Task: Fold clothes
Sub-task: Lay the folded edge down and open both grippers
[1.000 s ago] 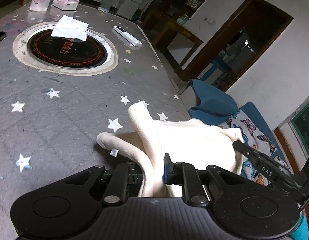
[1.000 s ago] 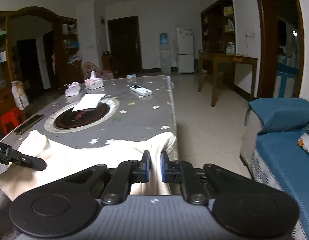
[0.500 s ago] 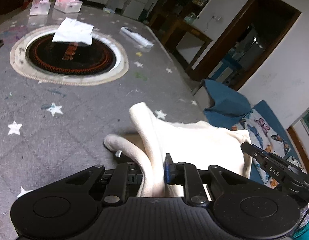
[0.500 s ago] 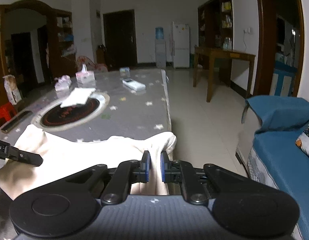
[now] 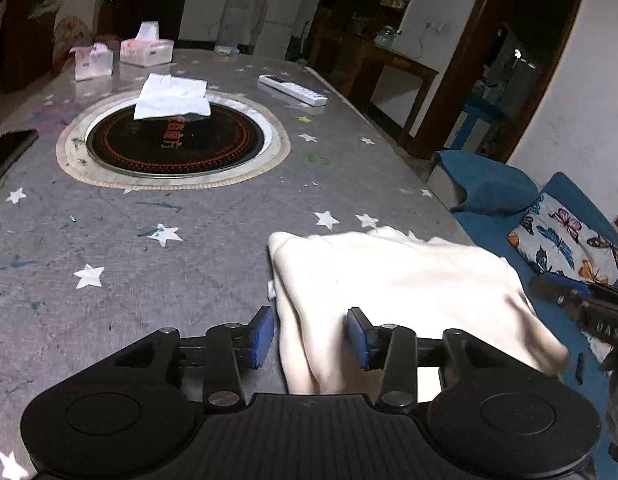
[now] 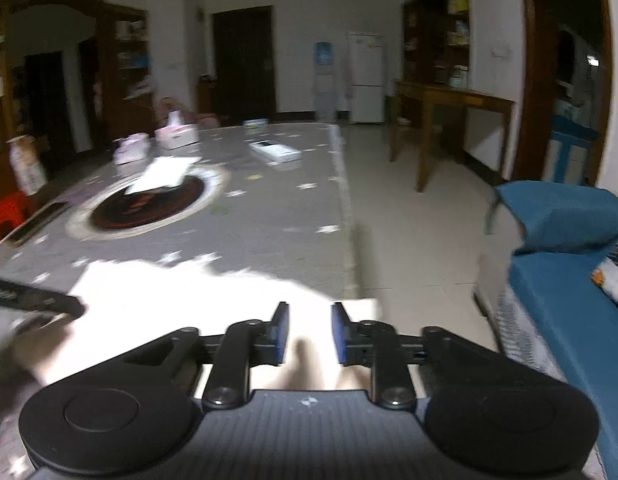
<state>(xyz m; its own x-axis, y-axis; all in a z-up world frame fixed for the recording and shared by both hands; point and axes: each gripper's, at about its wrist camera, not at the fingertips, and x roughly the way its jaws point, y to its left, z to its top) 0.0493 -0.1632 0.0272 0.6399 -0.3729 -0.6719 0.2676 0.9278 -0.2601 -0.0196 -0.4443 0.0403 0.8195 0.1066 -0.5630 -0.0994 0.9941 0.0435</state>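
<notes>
Letting go of a soft cream knitted garment point(image 5: 393, 280) at the near corner of the grey star-printed counter point(image 5: 189, 220): left gripper point(image 5: 311, 336) and right gripper point(image 6: 307, 334), fingers parting, cloth lying slack between, apparently to settle a finished fold.

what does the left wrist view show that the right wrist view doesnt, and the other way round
Only the left wrist view: the left gripper, its jaws opening around the cream garment, and a butterfly-print cushion.

Only the right wrist view: the right gripper, its jaws opening over the garment, a red stool, and the tiled floor.

Both: the garment, the star-patterned table, the round hotplate, the remote and tissue boxes.
</notes>
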